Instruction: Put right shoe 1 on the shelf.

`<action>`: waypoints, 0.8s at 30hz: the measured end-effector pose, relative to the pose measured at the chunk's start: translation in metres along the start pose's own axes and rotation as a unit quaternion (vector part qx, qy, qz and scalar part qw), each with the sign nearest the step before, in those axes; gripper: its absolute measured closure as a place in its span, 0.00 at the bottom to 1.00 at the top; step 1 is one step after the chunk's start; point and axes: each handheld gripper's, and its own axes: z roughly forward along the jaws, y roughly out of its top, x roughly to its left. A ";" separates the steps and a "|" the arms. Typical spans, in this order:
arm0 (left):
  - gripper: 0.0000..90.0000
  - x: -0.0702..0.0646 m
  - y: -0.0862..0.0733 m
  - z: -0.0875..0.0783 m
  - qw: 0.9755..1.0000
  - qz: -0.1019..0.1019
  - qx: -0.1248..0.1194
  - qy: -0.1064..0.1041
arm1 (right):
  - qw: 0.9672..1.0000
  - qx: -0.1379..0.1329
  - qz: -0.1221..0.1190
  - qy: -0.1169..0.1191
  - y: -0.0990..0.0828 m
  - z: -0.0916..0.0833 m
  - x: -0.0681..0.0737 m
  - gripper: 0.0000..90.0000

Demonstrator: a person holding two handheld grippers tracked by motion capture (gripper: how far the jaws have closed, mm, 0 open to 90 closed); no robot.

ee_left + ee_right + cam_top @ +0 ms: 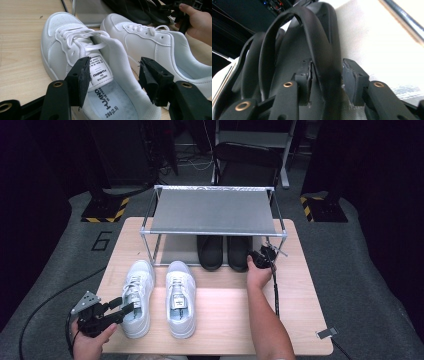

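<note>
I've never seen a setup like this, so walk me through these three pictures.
A person at a wooden table holds hand-worked tongs in each hand. The high view looks down from above; the other two pictures come from cameras riding on the tongs. On the table stand a two-tier metal rack, a pair of white sneakers, and a pair of black shoes on the rack's bottom tier. The left tongs stand open around the left sneaker's heel collar. The right tongs straddle a black shoe's strap, seemingly not pressing it.

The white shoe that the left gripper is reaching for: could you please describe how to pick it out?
On the table, two white shoes stand before the rack. It is the left shoe, nearest the left gripper, whose open jaws straddle its heel collar; its twin stands untouched.
</note>
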 end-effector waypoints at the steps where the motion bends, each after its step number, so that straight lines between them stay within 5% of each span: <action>1: 0.47 0.000 0.000 -0.001 1.000 -0.002 0.006 -0.003 | 1.000 -0.005 -0.009 0.001 0.000 -0.002 -0.001 0.66; 7: 0.47 -0.003 0.000 0.001 1.000 -0.007 -0.008 -0.003 | 1.000 -0.010 -0.022 -0.002 -0.007 -0.021 -0.002 0.65; 24: 0.45 -0.011 0.011 0.011 1.000 -0.003 -0.016 0.006 | 0.994 0.006 -0.087 0.069 -0.026 -0.083 0.009 0.64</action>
